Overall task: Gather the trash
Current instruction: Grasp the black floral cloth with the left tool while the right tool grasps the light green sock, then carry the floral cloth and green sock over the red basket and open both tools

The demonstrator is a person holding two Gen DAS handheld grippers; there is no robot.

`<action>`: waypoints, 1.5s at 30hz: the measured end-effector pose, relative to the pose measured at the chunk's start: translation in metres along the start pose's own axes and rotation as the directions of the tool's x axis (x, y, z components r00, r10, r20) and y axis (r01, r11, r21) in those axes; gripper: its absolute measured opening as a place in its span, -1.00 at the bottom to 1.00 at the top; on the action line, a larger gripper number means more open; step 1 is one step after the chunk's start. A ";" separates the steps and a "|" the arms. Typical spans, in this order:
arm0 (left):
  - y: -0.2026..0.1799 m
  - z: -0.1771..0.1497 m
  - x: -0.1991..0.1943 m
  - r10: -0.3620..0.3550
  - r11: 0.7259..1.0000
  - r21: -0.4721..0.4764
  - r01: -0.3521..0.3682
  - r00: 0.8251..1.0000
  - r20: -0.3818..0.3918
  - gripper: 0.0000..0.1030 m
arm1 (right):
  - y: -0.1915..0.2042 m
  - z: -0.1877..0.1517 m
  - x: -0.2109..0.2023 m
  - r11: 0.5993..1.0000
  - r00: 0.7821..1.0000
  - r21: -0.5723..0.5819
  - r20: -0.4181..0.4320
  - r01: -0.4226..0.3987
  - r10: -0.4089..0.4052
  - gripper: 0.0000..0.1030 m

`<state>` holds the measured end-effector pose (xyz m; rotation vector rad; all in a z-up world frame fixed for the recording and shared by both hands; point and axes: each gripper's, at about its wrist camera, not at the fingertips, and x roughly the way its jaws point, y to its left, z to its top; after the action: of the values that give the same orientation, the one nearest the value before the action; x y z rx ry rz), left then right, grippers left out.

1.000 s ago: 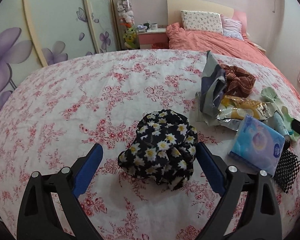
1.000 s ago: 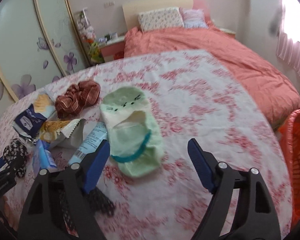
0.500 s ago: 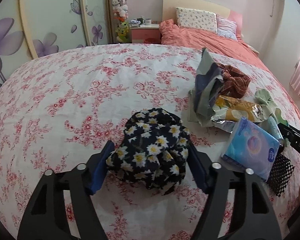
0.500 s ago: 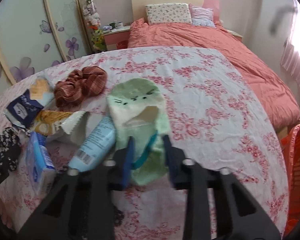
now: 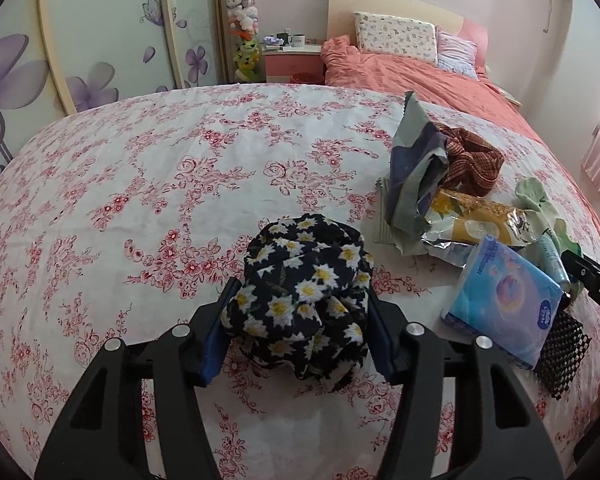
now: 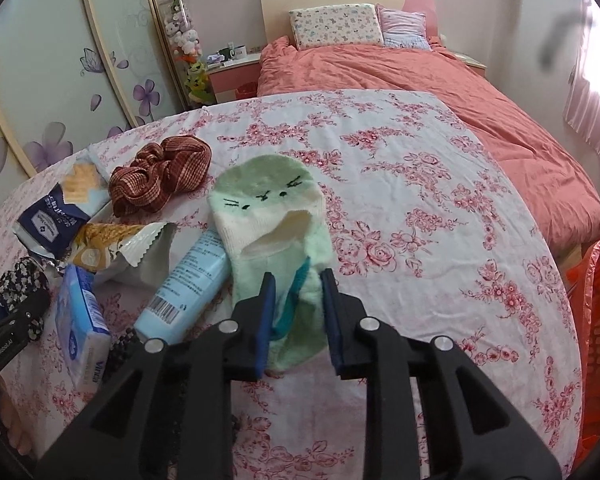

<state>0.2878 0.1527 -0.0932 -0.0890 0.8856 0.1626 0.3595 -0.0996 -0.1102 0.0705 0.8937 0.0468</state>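
Left tongs point(image 5: 300, 312) closing on black daisy-print fabric scrunchie point(image 5: 304, 284); right tongs point(image 6: 296, 312) pinch pale green knitted sock point(image 6: 276, 236); crumpled foil snack wrappers point(image 6: 112, 240) apparently uncollected.

Clutter all on one side
We've got open floral sheet point(image 5: 140, 184) leftward; wrappers point(image 5: 416, 184), tissue pack point(image 5: 504, 300), tube point(image 6: 188, 284) crowd its near-right edge.

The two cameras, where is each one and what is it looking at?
Left wrist: rides the left gripper, looking down along its jaws, which have been closing on the daisy scrunchie.
Right wrist: rides the right gripper, its jaws shut on the green sock; a bare foot shows.
Both see: the blue tissue pack and the brown scrunchie.
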 end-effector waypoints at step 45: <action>0.009 -0.005 -0.013 -0.057 0.998 -0.032 0.058 0.998 0.007 -0.44 | -0.020 -0.001 -0.049 0.994 0.988 0.035 0.120 -0.106 0.101 -0.81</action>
<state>0.2746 0.1591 -0.0869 -0.1439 0.8735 0.1233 0.3284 -0.1226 -0.0744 0.1568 0.7719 0.1204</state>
